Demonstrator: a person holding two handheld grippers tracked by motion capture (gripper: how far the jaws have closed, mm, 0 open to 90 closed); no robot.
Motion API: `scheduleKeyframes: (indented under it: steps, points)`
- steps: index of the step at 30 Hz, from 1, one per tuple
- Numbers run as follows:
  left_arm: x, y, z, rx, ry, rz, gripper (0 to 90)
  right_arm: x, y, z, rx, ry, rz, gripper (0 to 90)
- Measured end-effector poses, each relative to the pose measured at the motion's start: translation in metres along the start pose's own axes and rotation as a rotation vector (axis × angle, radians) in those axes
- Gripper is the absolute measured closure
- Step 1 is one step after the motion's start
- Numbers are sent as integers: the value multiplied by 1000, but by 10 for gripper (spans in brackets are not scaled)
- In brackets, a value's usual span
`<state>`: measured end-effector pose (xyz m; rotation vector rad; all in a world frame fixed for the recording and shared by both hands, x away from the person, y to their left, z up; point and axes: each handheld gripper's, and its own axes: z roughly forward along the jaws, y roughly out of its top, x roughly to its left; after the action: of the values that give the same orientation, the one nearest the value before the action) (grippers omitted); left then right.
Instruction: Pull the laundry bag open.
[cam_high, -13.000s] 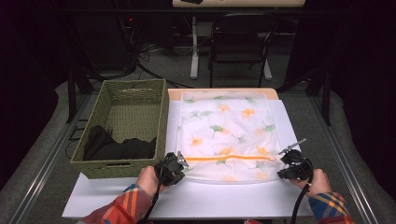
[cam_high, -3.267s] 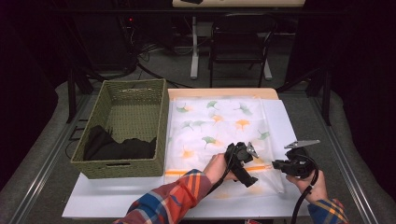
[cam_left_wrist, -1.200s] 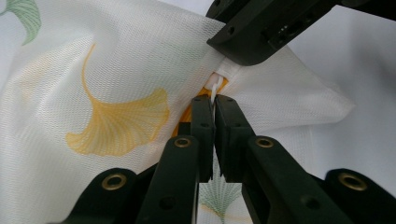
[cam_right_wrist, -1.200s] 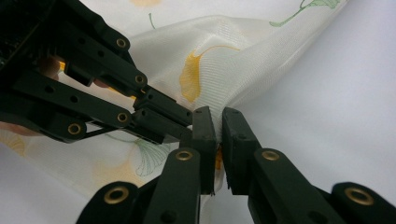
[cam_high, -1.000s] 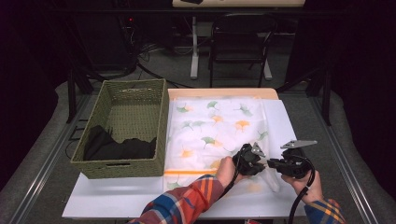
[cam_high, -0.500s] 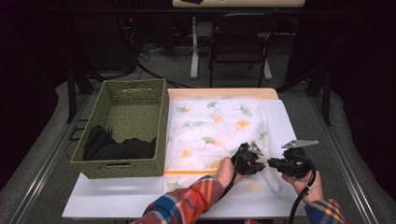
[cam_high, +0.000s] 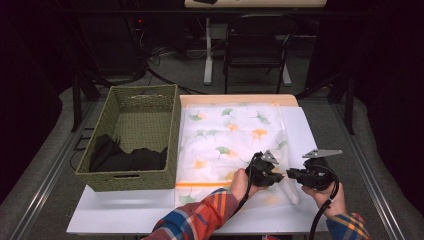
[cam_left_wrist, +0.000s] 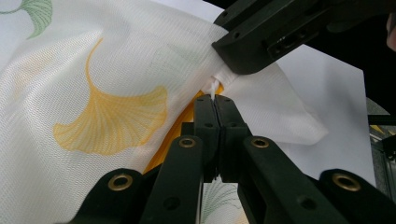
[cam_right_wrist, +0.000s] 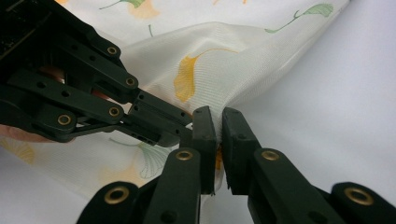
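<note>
Dark surroundings with black stands, trailing floor cables and a chair frame enclose a grey table (cam_high: 360, 165) bearing a white rectangular board (cam_high: 150, 210). On the left part of the board stands an olive-green woven rectangular basket (cam_high: 131, 176) with a black garment (cam_high: 125, 159) lying in its near end. To the right of the basket, touching its side, lies a sheer white mesh zip bag printed with green and orange ginkgo leaves (cam_high: 235, 132), spread flat except at its near right corner, which is gathered up. An orange zip band (cam_high: 200, 184) runs along the bag's near edge.

Both hands, in plaid sleeves, meet at that gathered corner. The left gripper (cam_high: 274, 176), reaching across from the left, has its jaws pressed fully together; in the left gripper view (cam_left_wrist: 215, 100) a small white tab projecting from the bunched mesh is pinched at the jaw tips, with the orange band just beneath. The right gripper (cam_high: 290, 175) faces it nose to nose, nearly touching. In the right gripper view (cam_right_wrist: 218, 122) its jaws stand almost closed, a narrow slot between them, clamped on the fold of mesh with a trace of orange visible in the slot. The other gripper's jaw tip lies just beside this grip in each gripper view. The mesh rises in a taut ridge away from the two grips.
</note>
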<state>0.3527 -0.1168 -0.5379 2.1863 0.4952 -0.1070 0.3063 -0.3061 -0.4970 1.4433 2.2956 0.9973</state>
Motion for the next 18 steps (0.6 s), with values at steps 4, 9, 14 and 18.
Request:
scheduleKeyframes:
  steps: [4,9,14,18]
  points:
    - [-1,1,0,13,11,10,897,2,1,0,-1,-3,-5,851]
    - [0,-1,2,10,12,0,893,3,1,0,-1,-5,-9,851]
    - [2,-1,1,5,6,-12,883,5,2,0,-8,-4,-14,851]
    - [2,-2,2,0,13,-26,882,6,2,1,-7,1,-21,851]
